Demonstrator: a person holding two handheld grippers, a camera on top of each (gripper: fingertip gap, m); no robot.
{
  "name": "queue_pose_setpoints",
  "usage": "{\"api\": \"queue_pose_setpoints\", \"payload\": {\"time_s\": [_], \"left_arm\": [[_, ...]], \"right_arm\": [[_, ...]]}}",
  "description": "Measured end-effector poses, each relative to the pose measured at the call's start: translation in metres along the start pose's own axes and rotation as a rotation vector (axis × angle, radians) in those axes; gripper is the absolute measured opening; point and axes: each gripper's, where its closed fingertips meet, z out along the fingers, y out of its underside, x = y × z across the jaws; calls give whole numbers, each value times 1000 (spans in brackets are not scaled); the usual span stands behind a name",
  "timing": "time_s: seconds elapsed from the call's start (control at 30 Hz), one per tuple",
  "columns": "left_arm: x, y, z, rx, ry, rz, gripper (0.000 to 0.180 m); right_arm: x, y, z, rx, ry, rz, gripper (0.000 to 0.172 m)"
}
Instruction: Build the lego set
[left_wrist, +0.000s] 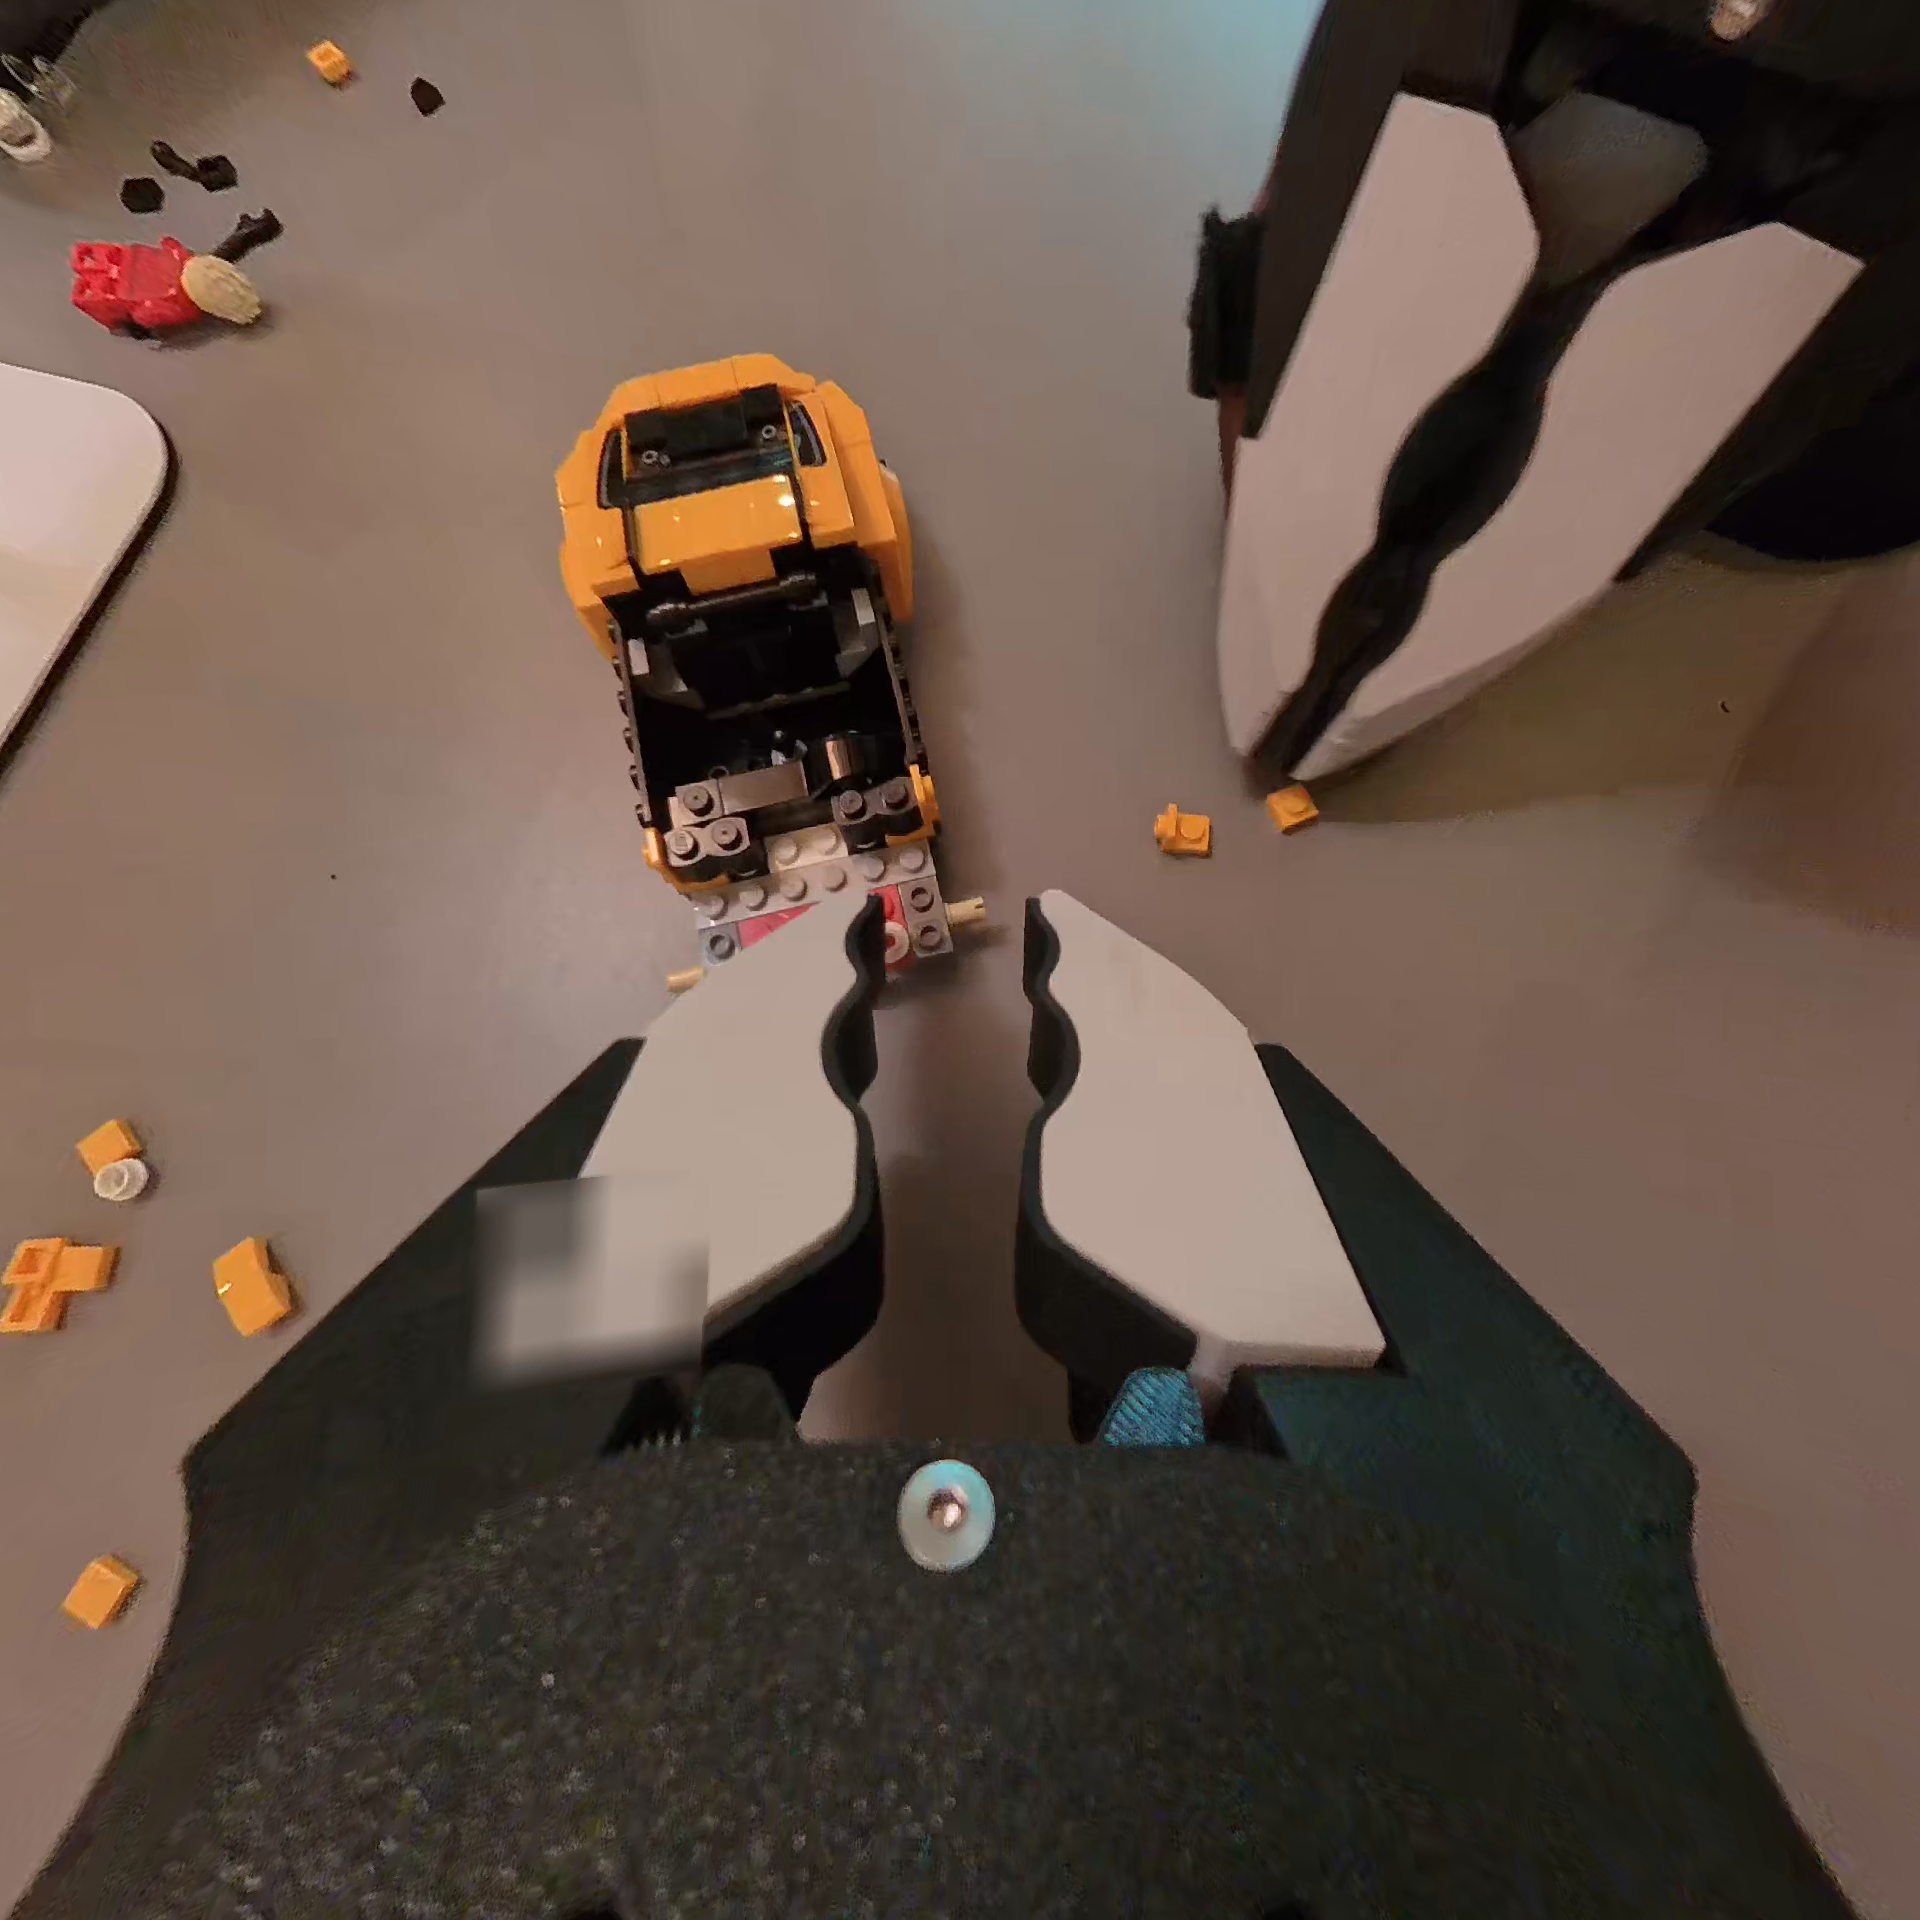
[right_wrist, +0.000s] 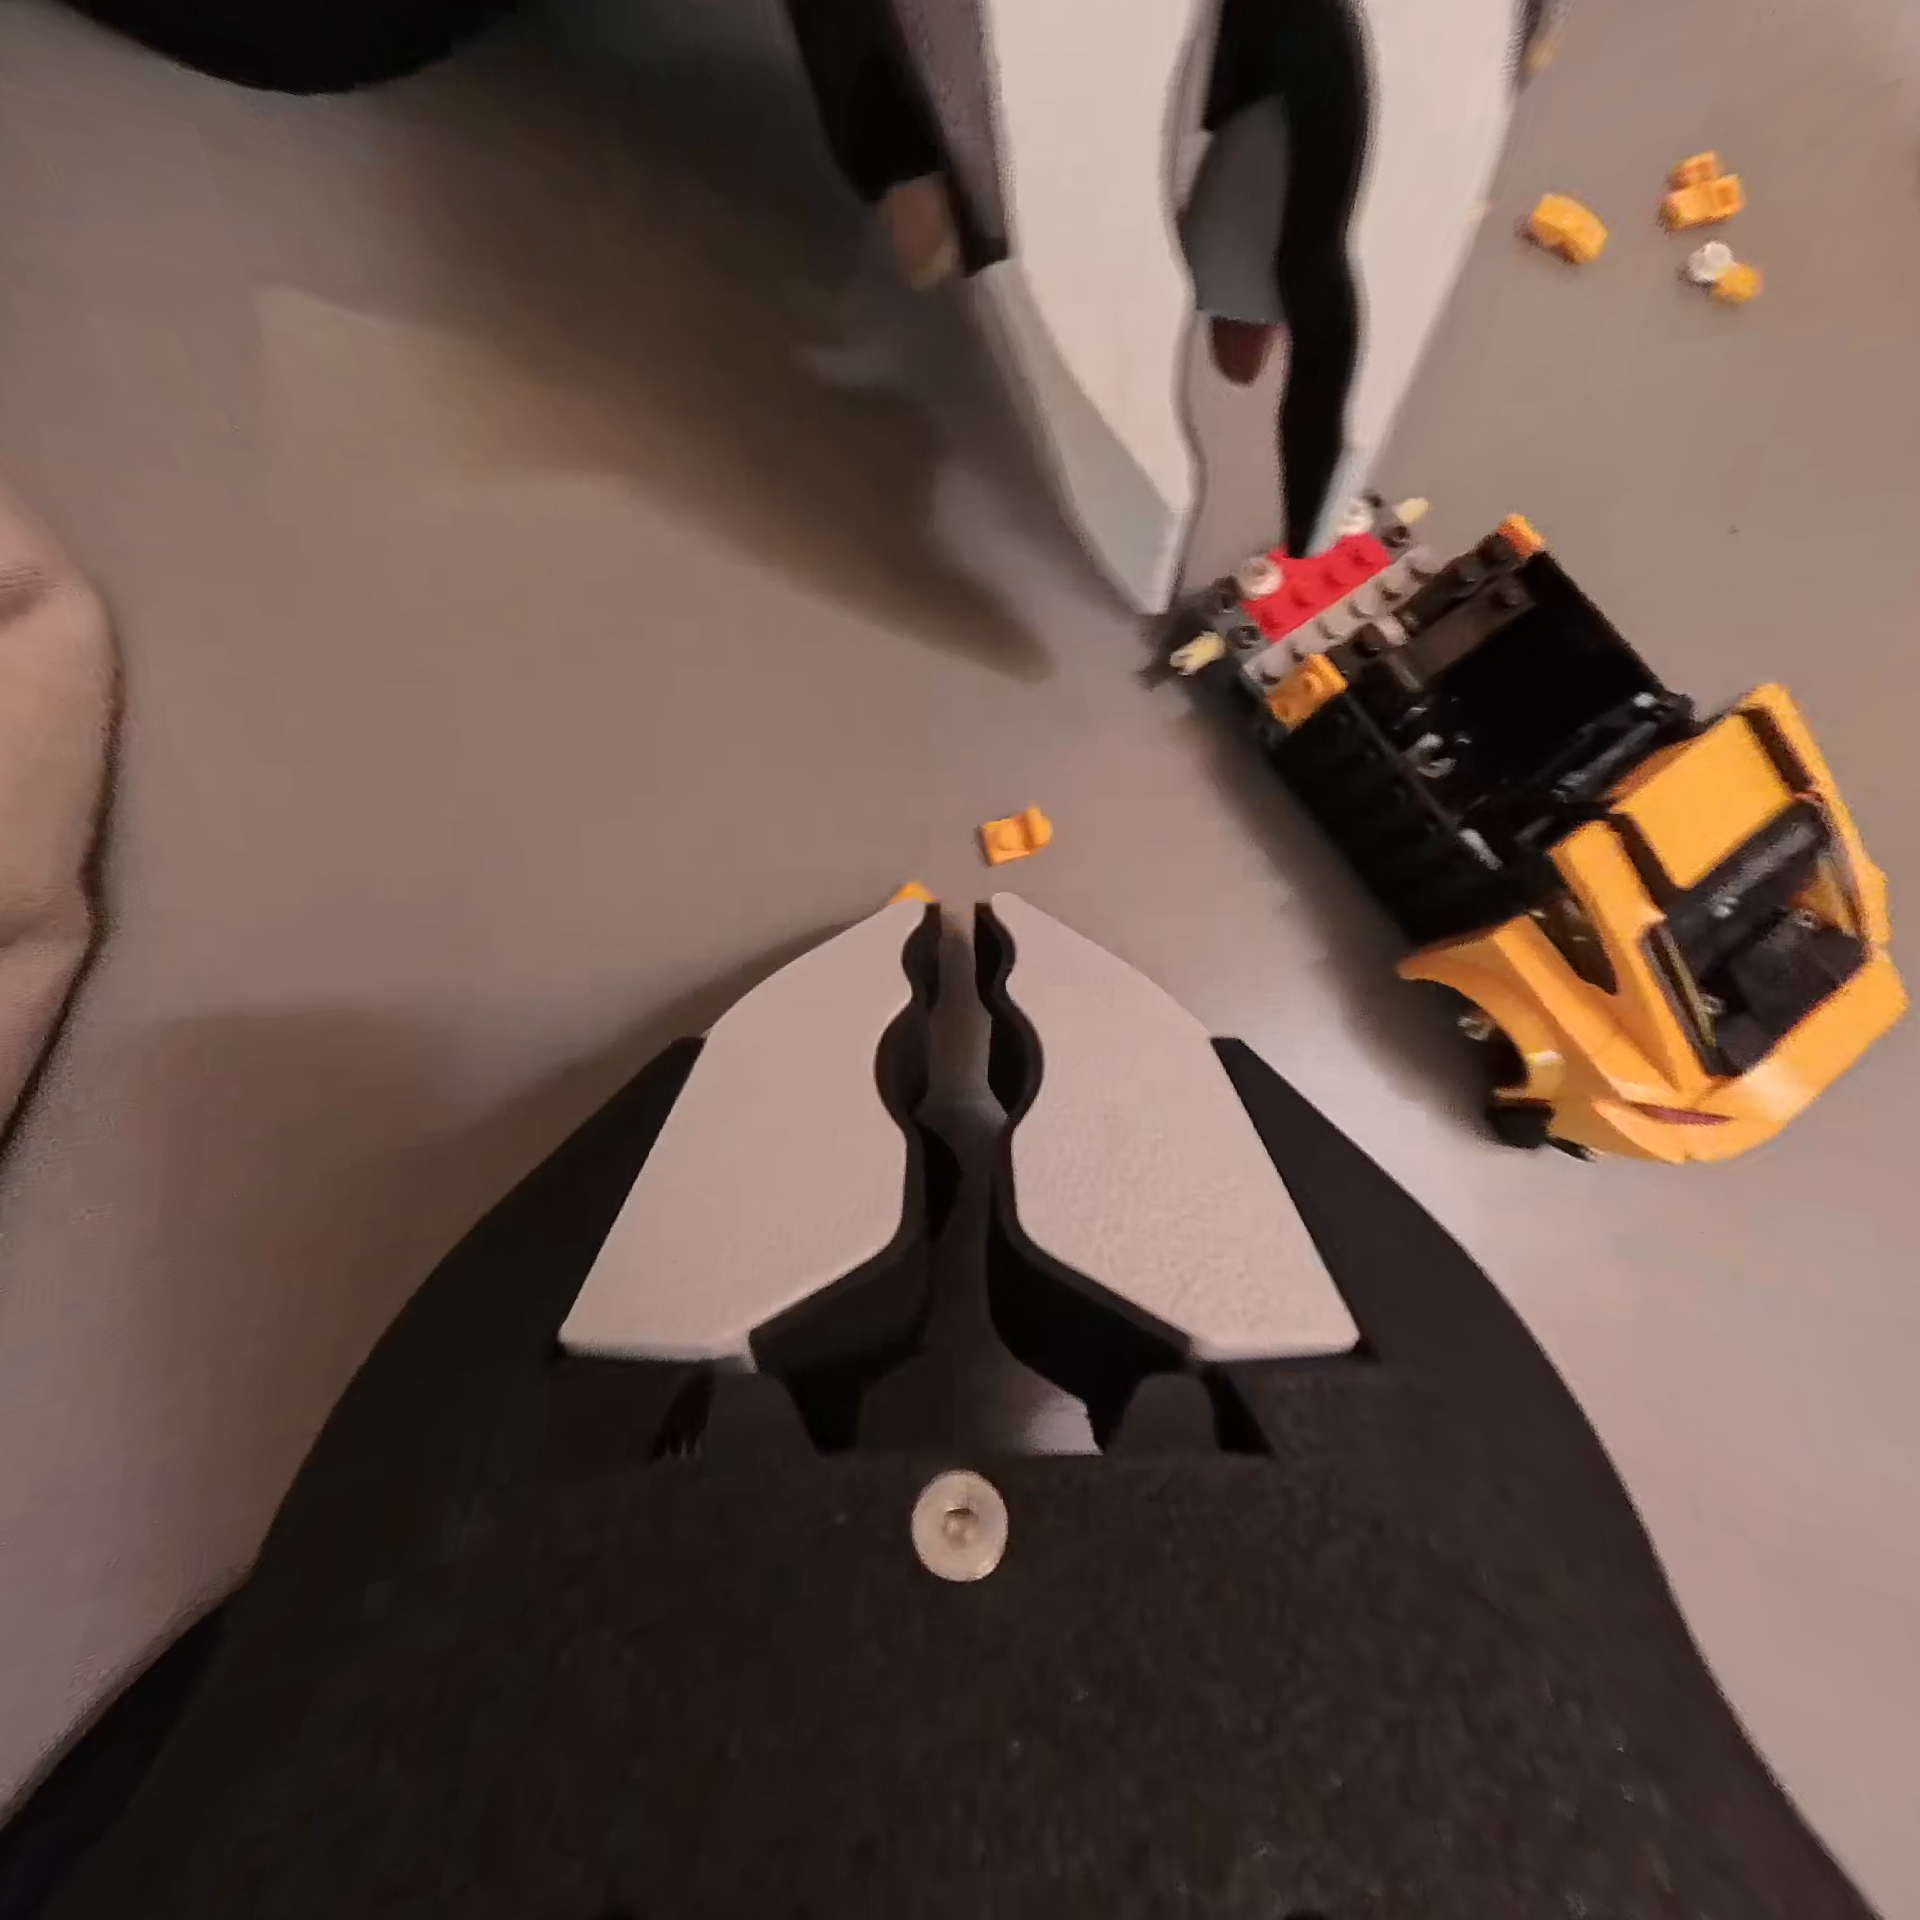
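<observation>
The left gripper (left_wrist: 951, 914) stands with its grey fingers apart and nothing between them, at the centre of the left wrist view; its left fingertip (left_wrist: 831, 935) overlaps the grey-and-red studded end of the partly stripped yellow and black brick-built toy car (left_wrist: 727, 582), which lies on the grey tabletop (left_wrist: 364, 727) just above. If the fingers close here they probably catch only one corner of that end, so the car could twist or shed plates. The right gripper (right_wrist: 956, 914), at the centre of the right wrist view, has its fingers a narrow slit apart and grips nothing; a small yellow brick plate (right_wrist: 912, 891) peeks from behind its left fingertip. A nudge could flick it away, or into the second yellow plate (right_wrist: 1013, 834) just above.
</observation>
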Motion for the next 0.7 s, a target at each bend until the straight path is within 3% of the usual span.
{"api": "queue_pose_setpoints", "payload": {"time_s": [0.5,0.7], "left_arm": [[9,6,-1,-29,53,26,23],[20,-5,-3,38,120,8,25]], "right_arm": [[13,-11,14,-12,-31,49,0],[27,-33,-7,180,15,156,0]]}}
